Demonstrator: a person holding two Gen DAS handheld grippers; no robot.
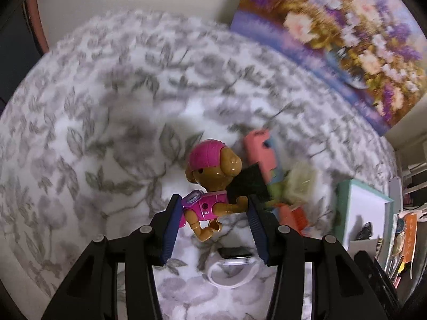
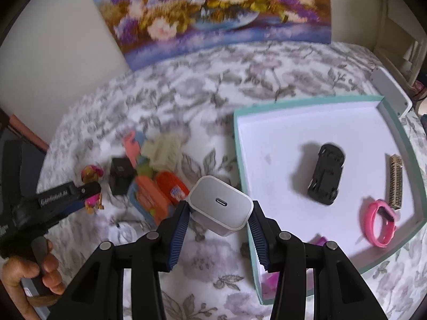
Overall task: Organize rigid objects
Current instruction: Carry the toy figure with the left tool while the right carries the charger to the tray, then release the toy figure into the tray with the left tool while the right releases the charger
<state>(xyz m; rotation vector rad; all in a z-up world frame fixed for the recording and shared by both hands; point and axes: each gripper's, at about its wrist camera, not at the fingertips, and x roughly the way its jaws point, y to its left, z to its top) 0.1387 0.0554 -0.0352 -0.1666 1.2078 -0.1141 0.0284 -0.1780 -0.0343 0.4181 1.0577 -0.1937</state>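
Charger [image 2: 221, 205] port faces camera | right hand-held gripper [image 2: 219, 214] clamps it | left hand-held gripper [image 1: 212, 208] clamps upright dog figure [image 1: 210, 184]

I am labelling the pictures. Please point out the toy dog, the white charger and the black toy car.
toy dog [image 1: 210, 165]: left wrist view, on its face.
white charger [image 2: 221, 202]: right wrist view, on the face with the port.
black toy car [image 2: 325, 177]: right wrist view, on its middle.

Left tool [image 1: 213, 208] clamped on pink dog figure [image 1: 210, 181], floral bedspread [image 1: 93, 122], white watch [image 1: 232, 266] beneath
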